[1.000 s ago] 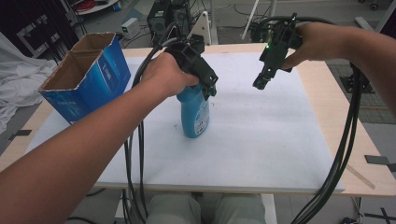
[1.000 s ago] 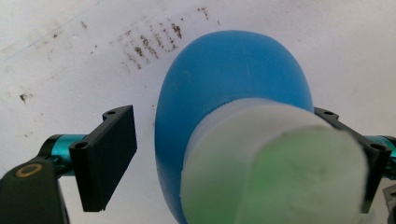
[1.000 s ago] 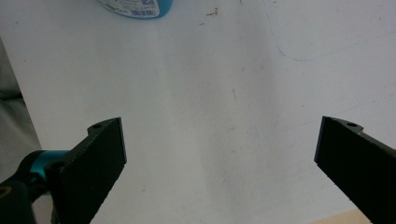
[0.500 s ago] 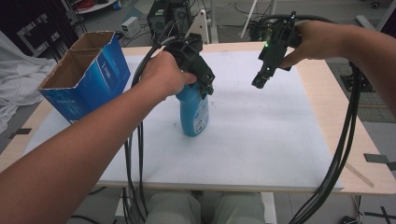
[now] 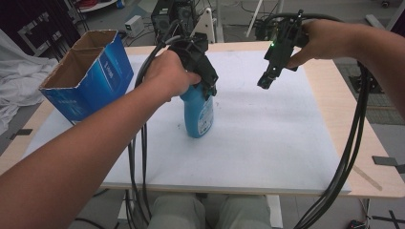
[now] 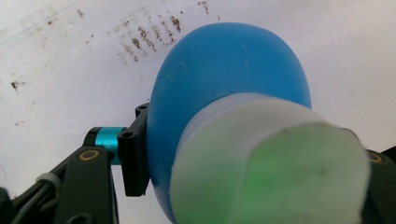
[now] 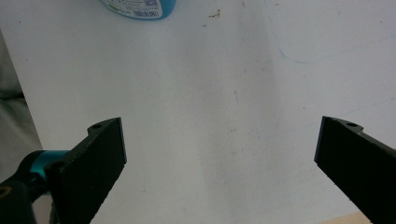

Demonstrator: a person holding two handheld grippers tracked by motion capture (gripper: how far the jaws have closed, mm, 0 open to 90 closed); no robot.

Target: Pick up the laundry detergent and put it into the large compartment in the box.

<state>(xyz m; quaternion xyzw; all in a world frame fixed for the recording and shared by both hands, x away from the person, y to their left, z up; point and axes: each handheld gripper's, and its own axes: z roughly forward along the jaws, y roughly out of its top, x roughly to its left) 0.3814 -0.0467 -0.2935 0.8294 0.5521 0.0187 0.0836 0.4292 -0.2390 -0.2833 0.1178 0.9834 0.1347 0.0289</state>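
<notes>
A blue bottle [image 5: 198, 114] with a white label stands upright on the white board [image 5: 286, 143] near the middle. My left gripper [image 5: 207, 86] comes down on its top and is shut on its neck. In the left gripper view the bottle's blue shoulder [image 6: 224, 79] and white cap [image 6: 271, 163] sit between the jaws of the left gripper [image 6: 257, 156]. My right gripper [image 5: 266, 81] hangs in the air to the bottle's right, apart from it. In the right gripper view the right gripper [image 7: 224, 144] is wide open with nothing between its fingers, and the bottle's base [image 7: 140, 7] shows at the top edge.
An open blue cardboard box [image 5: 86, 76] stands at the back left of the board. Thick black cables [image 5: 138, 162] trail from both grippers over the front edge. The bare wooden table [image 5: 344, 109] shows along the right side. Equipment stands behind the table.
The right gripper has drifted slightly to the left in the air. The left gripper and the bottle have stayed almost in place.
</notes>
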